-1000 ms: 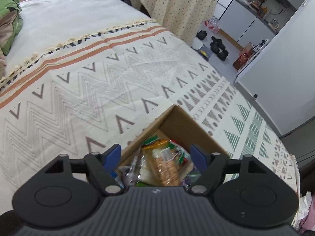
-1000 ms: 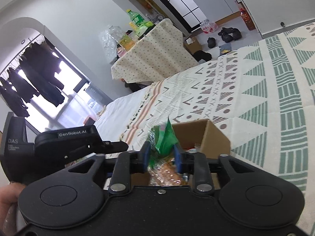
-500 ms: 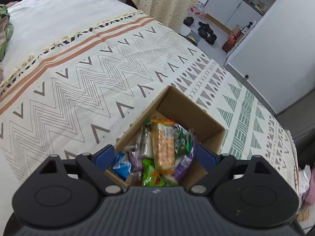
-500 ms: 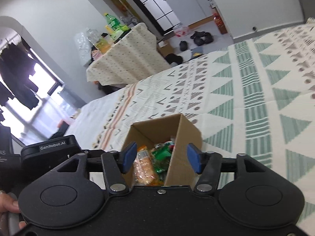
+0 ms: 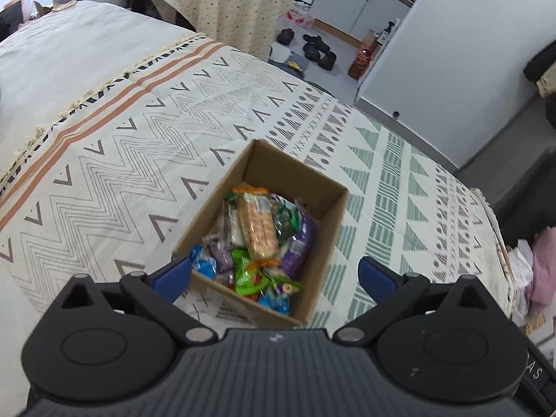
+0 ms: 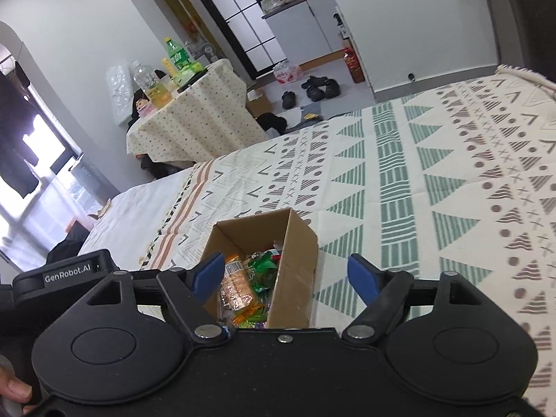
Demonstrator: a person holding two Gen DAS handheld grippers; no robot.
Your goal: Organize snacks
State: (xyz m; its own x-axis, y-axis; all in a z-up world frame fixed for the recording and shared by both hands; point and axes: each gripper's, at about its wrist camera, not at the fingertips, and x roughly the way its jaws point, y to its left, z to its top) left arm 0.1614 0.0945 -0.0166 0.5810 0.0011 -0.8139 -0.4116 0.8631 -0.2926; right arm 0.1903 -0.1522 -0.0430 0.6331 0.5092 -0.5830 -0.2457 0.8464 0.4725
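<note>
An open cardboard box (image 5: pixel 293 173) sits on the patterned bedspread and is full of snack packets, among them a long cracker pack (image 5: pixel 259 224), green packets (image 5: pixel 248 271) and a purple one (image 5: pixel 299 248). My left gripper (image 5: pixel 274 272) is open and empty, above the box's near edge. In the right wrist view the same box (image 6: pixel 299 243) shows with the cracker pack (image 6: pixel 236 286) inside. My right gripper (image 6: pixel 285 272) is open and empty, above the box. The left gripper's body (image 6: pixel 66 271) shows at the left.
The bedspread (image 5: pixel 121 146) spreads wide around the box. Beyond the bed stand a table with a dotted cloth (image 6: pixel 187 118) holding bottles, shoes (image 6: pixel 316 88) on the floor, and a white cabinet wall (image 5: pixel 451 52).
My right gripper opened and dropped the green packet into the box. Both grippers rose and pulled back, so the whole box shows now.
</note>
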